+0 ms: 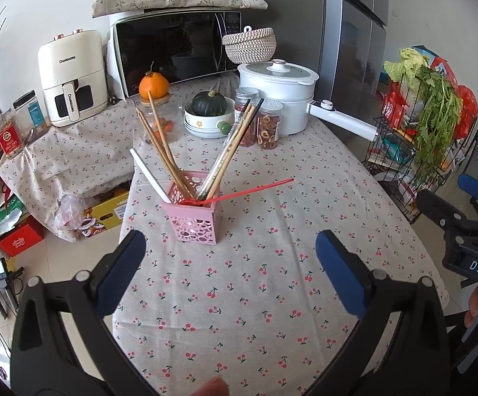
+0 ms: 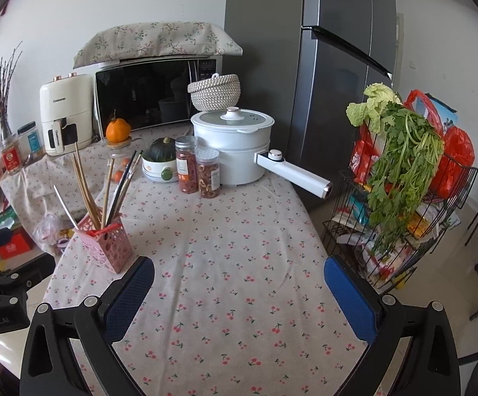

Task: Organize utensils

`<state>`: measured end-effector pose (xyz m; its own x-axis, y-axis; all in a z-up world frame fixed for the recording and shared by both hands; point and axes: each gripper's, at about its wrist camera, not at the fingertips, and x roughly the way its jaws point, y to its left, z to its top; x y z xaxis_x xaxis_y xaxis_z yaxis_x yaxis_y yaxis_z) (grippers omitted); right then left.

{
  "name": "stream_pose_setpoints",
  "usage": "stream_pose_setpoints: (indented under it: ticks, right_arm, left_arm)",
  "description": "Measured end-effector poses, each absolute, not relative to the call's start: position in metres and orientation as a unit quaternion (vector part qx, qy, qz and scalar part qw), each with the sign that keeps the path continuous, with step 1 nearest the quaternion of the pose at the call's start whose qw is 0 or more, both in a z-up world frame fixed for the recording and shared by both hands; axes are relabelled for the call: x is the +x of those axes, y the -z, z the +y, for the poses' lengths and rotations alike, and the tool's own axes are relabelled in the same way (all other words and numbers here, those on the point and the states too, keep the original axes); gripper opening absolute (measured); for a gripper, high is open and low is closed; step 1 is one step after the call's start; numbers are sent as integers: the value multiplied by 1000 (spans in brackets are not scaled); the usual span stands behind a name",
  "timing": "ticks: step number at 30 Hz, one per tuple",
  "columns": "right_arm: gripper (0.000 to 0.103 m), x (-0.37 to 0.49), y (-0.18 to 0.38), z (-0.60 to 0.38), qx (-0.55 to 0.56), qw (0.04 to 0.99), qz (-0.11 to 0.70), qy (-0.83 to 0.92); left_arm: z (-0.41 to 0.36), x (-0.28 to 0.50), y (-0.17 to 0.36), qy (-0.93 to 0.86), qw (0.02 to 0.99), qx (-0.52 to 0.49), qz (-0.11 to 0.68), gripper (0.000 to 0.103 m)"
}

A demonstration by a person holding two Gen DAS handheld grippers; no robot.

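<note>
A pink perforated utensil holder (image 1: 195, 219) stands on the cherry-print tablecloth (image 1: 255, 280). It holds several wooden chopsticks (image 1: 163, 147), dark-tipped chopsticks (image 1: 235, 147), a white utensil (image 1: 148, 176) and a red straw-like stick (image 1: 248, 191) that leans out to the right. My left gripper (image 1: 230, 260) is open and empty, just in front of the holder. My right gripper (image 2: 239, 283) is open and empty over bare cloth. The holder (image 2: 106, 246) sits to its left. The right gripper's body (image 1: 463, 231) shows at the right edge of the left wrist view.
At the table's back stand a white electric pot (image 1: 280, 95), two spice jars (image 1: 268, 125), a bowl with a green squash (image 1: 209, 112), a glass jar (image 1: 159, 122) and a microwave (image 1: 176, 52). A wire rack with greens (image 2: 400, 198) stands right of the table.
</note>
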<state>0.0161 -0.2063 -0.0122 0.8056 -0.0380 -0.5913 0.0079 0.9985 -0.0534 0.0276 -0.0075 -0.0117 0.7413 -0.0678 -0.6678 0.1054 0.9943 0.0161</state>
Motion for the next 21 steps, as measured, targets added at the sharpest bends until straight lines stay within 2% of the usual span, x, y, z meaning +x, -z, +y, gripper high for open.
stream_pose_setpoints:
  ticks: [21]
  right_arm:
    - [103,23,28,-205,-17,936,351,2]
  left_arm:
    - [-16,29,18,47,928,35,367,102]
